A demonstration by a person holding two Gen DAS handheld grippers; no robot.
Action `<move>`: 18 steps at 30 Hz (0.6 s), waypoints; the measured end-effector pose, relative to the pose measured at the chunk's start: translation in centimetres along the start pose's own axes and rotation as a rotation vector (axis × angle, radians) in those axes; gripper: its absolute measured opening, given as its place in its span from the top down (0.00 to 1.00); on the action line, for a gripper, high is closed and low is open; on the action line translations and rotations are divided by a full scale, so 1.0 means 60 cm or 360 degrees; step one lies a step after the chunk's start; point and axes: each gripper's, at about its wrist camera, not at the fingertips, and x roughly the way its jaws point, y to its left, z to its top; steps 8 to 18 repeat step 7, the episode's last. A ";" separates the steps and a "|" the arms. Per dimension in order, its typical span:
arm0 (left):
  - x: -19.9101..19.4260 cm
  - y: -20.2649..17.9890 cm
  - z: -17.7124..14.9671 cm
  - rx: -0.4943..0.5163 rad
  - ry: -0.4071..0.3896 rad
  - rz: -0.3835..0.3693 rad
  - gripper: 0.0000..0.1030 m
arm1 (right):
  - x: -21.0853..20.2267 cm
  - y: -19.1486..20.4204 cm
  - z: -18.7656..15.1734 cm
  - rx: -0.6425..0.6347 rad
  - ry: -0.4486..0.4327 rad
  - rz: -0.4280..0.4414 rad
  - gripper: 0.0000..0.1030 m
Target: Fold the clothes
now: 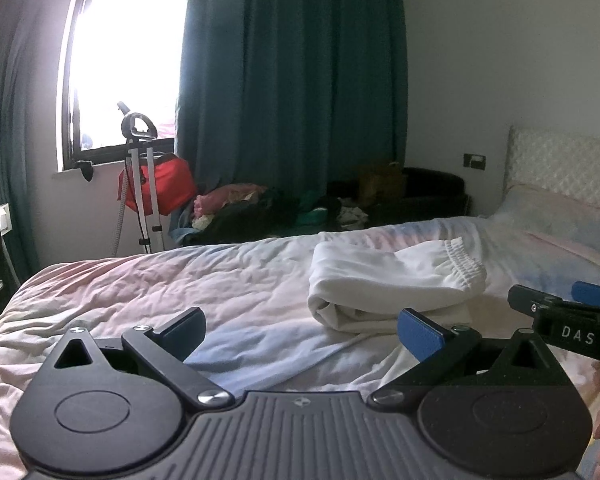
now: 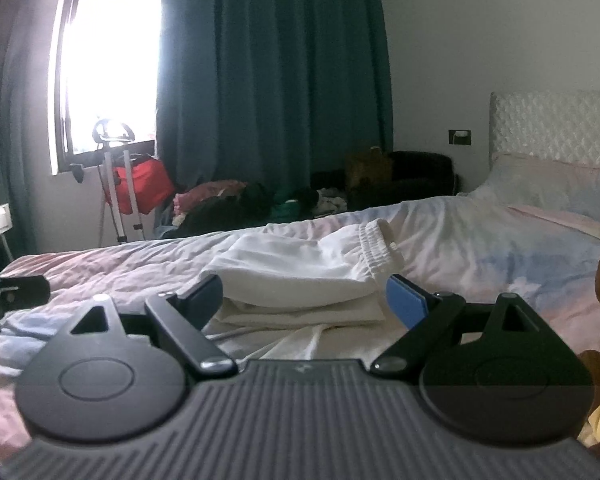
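One folded white garment (image 1: 392,280) at centre right, two grippers, left gripper (image 1: 300,330) and right gripper (image 2: 304,300), one window (image 1: 120,60) upper left, one red bag (image 1: 168,188), one bed (image 1: 140,288)

**A lived-in bedroom at home**

A made bed (image 1: 148,292) with a rumpled pastel cover fills the foreground, its quilted white headboard (image 2: 552,124) and pillow (image 2: 548,184) against a plain wall. Long teal curtains (image 1: 288,92) hang beside a bright window (image 1: 120,60). Under the sill stands a garment steamer (image 1: 140,168) with a red bag (image 1: 168,188), beside a heap of loose clothes (image 2: 236,200) and a dark armchair (image 2: 416,176).
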 end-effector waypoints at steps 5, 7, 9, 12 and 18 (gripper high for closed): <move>-0.003 0.002 0.001 -0.0008 -0.0007 -0.0001 0.00 | 0.002 0.002 0.000 -0.0017 -0.0004 0.0005 0.12; -0.004 0.003 0.001 -0.0009 -0.0009 0.0000 0.00 | 0.001 0.001 0.000 -0.0015 -0.0006 0.0003 0.12; -0.004 0.003 0.001 -0.0009 -0.0009 0.0000 0.00 | 0.001 0.001 0.000 -0.0015 -0.0006 0.0003 0.12; -0.004 0.003 0.001 -0.0009 -0.0009 0.0000 0.00 | 0.001 0.001 0.000 -0.0015 -0.0006 0.0003 0.12; -0.004 0.003 0.001 -0.0009 -0.0009 0.0000 0.00 | 0.001 0.001 0.000 -0.0015 -0.0006 0.0003 0.12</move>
